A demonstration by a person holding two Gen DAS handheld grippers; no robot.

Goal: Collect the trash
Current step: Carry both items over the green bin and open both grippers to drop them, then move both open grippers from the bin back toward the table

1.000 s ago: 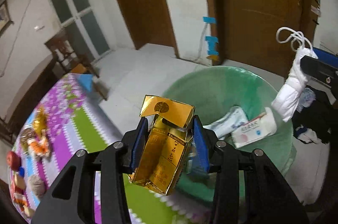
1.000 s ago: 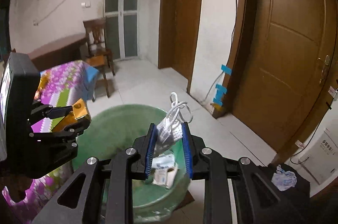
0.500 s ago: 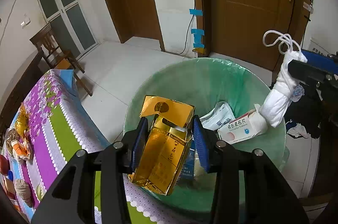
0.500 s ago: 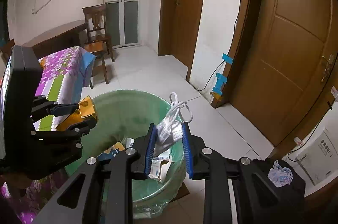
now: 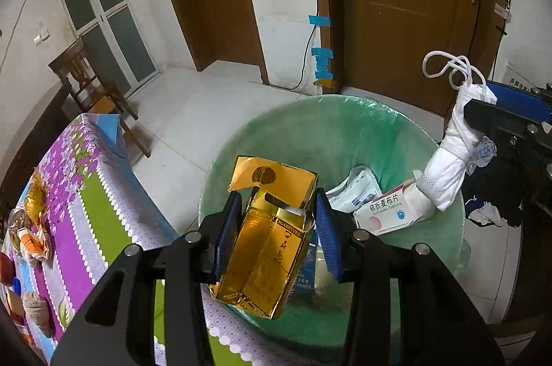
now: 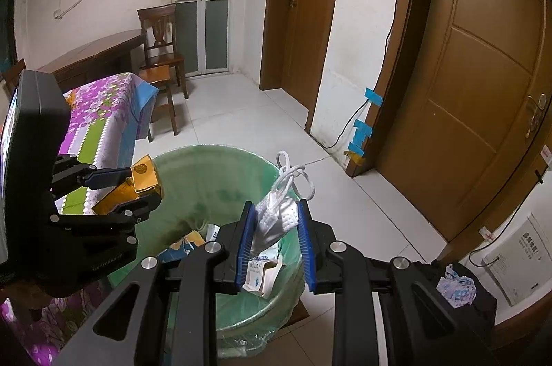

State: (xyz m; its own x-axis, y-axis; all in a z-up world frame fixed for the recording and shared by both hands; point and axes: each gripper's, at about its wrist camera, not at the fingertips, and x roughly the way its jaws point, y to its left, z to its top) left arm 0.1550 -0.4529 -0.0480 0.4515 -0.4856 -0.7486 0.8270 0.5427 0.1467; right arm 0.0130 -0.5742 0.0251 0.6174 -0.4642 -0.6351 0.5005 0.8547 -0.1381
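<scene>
Bin (image 5: pixel 345 131) holding medicine box (image 5: pixel 393 210), white packet (image 5: pixel 358 193)

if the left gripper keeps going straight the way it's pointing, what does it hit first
Probably the trash in the green bin: the left gripper, shut on the gold carton, points down into it, toward the white boxes. Depth is unclear.

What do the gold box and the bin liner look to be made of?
Gold box: probably foil-coated card, since it is mirror-shiny with crisp folds and a flip lid. Bin liner: thin translucent green plastic film, wrinkled and glossy at the rim.
</scene>
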